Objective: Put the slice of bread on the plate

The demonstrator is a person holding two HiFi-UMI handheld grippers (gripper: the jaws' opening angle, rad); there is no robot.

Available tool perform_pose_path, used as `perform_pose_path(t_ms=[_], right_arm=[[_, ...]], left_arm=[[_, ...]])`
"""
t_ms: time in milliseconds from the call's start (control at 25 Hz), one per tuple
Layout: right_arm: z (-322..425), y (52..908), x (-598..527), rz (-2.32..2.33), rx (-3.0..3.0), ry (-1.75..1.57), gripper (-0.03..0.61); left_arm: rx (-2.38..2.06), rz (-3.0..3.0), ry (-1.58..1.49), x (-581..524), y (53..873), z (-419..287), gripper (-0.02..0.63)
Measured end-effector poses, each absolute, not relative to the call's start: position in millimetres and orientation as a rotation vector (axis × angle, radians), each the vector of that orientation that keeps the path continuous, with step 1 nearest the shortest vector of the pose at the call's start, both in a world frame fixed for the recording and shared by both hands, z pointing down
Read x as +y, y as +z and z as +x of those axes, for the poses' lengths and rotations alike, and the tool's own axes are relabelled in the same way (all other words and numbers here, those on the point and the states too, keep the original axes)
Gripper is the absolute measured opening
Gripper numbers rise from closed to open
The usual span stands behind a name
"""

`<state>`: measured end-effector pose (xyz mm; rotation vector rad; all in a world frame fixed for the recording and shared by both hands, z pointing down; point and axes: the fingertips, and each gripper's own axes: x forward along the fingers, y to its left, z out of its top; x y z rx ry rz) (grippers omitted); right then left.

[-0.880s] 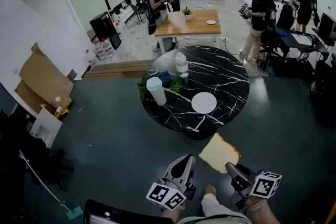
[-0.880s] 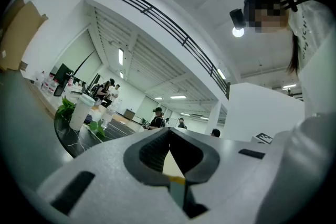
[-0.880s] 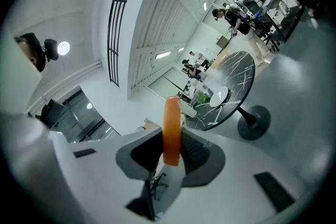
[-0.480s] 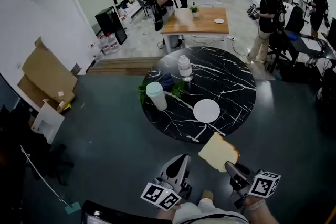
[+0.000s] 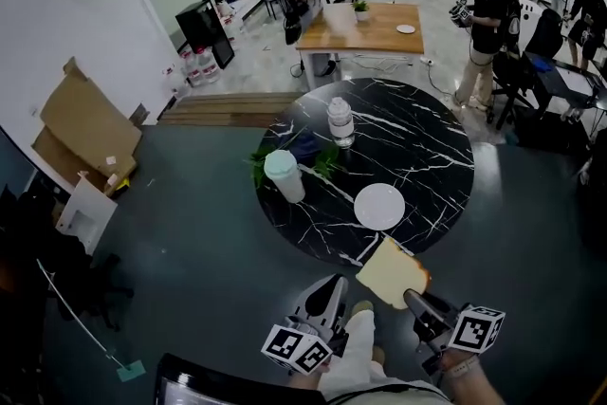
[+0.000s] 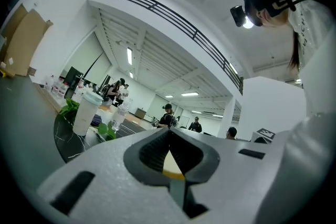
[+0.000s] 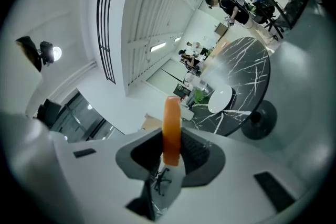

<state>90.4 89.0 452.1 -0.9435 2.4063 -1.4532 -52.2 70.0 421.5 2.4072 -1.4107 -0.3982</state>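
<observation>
Near the bottom of the head view, the right gripper (image 5: 414, 299) is clamping one corner of the slice of bread (image 5: 392, 274), holding it in the air by the near rim of the round marble table (image 5: 417, 123). The slice is not touching the white plate (image 5: 379, 206) lying just beyond it. Seen from the right gripper view, the slice is showing only edge-on, pinched between the jaws. The left gripper (image 5: 327, 289) is pointing level alongside, jaws meeting on nothing. A pale patch behind its pads is proving too cramped to identify. The frame's lower edge is cutting off the person's arms.
</observation>
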Motion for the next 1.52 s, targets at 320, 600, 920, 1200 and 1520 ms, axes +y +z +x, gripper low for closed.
perform_pose_path(t_ms=[320, 600, 920, 1200, 1520], right_arm=[[89, 469, 26, -1.010, 2.399, -1.520, 0.087], [79, 491, -50, -1.048, 2.366, -1.607, 0.087], [53, 532, -118, -1.040, 2.281, -1.766, 0.087], [45, 579, -151, -1.052, 2.231, -1.903, 0.087], [53, 593, -159, -1.010, 2.184, -1.990, 0.087]], left_arm=[[-1.355, 2.411, -0.382, 0, 428, -50, 0.008], [-1.304, 2.413, -0.338, -67, 447, -51, 0.008], [-1.272, 2.380, -0.294, -128, 480, -57, 0.008], [-1.322, 2.306, -0.281, -155, 505, -77, 0.008], [-1.335, 2.290, -0.279, -182, 518, -78, 0.008]])
